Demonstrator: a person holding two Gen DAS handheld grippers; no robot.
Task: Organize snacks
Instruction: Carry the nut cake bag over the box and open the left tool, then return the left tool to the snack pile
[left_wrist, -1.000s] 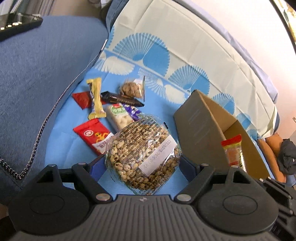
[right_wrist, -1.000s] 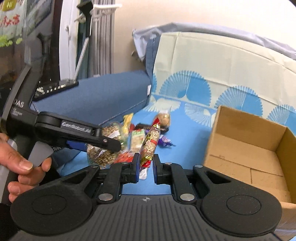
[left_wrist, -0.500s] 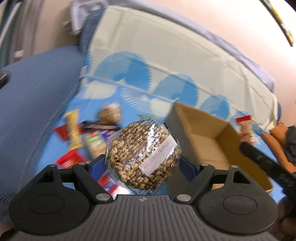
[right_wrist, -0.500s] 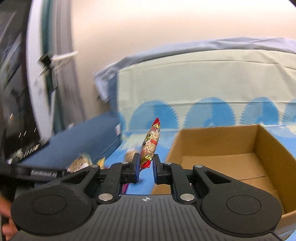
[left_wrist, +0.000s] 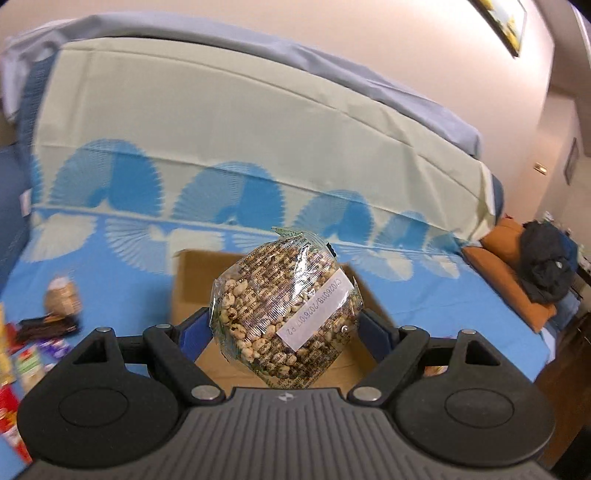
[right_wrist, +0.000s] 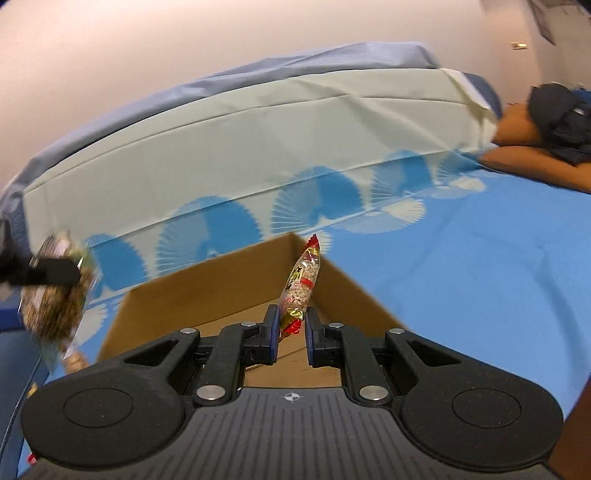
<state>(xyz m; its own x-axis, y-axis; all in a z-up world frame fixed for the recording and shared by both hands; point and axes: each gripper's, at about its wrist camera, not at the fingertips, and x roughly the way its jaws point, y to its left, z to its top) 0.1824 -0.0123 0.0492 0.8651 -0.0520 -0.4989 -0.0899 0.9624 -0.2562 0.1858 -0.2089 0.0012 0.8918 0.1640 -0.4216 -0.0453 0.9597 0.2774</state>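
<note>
A round clear bag of puffed grain (left_wrist: 284, 306) with a white label sits between the blue pads of my left gripper (left_wrist: 286, 330), which is shut on it above the near edge of an open cardboard box (left_wrist: 192, 277). My right gripper (right_wrist: 290, 326) is shut on the bottom seam of a narrow peanut packet (right_wrist: 301, 282) that stands upright over the same box (right_wrist: 207, 295). At the left edge of the right wrist view, the round bag (right_wrist: 55, 306) hangs blurred beside the box.
Loose snacks lie left of the box on the blue cloth: a cookie bag (left_wrist: 62, 295), a dark bar (left_wrist: 48, 326), a green packet (left_wrist: 29, 363), a red packet (left_wrist: 9, 406). A cloth-draped backrest rises behind. An orange cushion (left_wrist: 513, 284) carries dark clothing at the right.
Both grippers have swung right, away from the snack pile, and now face the box. The left one has risen with the round bag. The right one has rolled, tilting the view.
</note>
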